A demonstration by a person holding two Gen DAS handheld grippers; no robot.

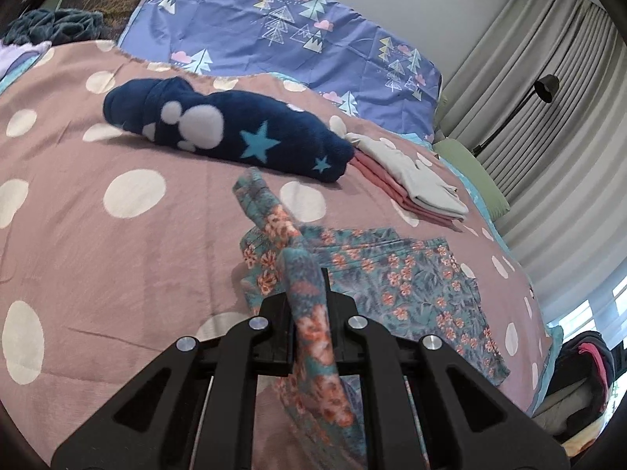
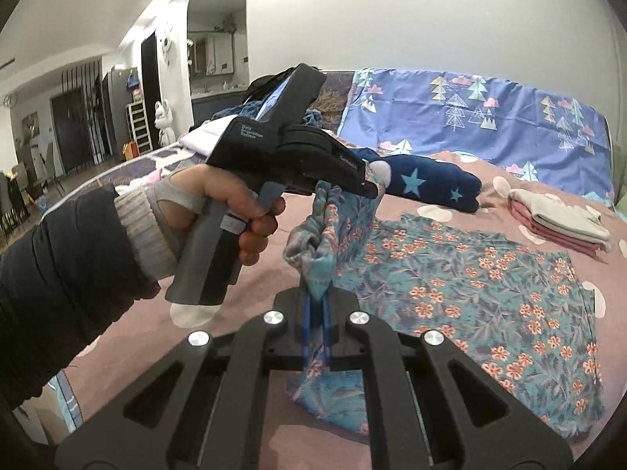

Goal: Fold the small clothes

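Observation:
A teal floral garment point(image 1: 411, 286) lies partly spread on the pink polka-dot bed cover point(image 1: 117, 266); it also shows in the right wrist view point(image 2: 470, 293). My left gripper point(image 1: 309, 305) is shut on a lifted, bunched edge of the garment. My right gripper point(image 2: 317, 305) is shut on another bunched edge of it. The left gripper point(image 2: 368, 190) is seen from the side in the right wrist view, held in a hand, pinching the fabric a little above the bed. The cloth between the two grippers hangs gathered.
A rolled navy fleece point(image 1: 227, 129) with stars lies behind the garment. A folded grey and pink stack point(image 1: 415, 184) sits to its right. A purple tree-print pillow point(image 1: 294, 27) lies at the head. Curtains point(image 1: 548, 117) and a floor lamp point(image 1: 544, 90) stand right of the bed.

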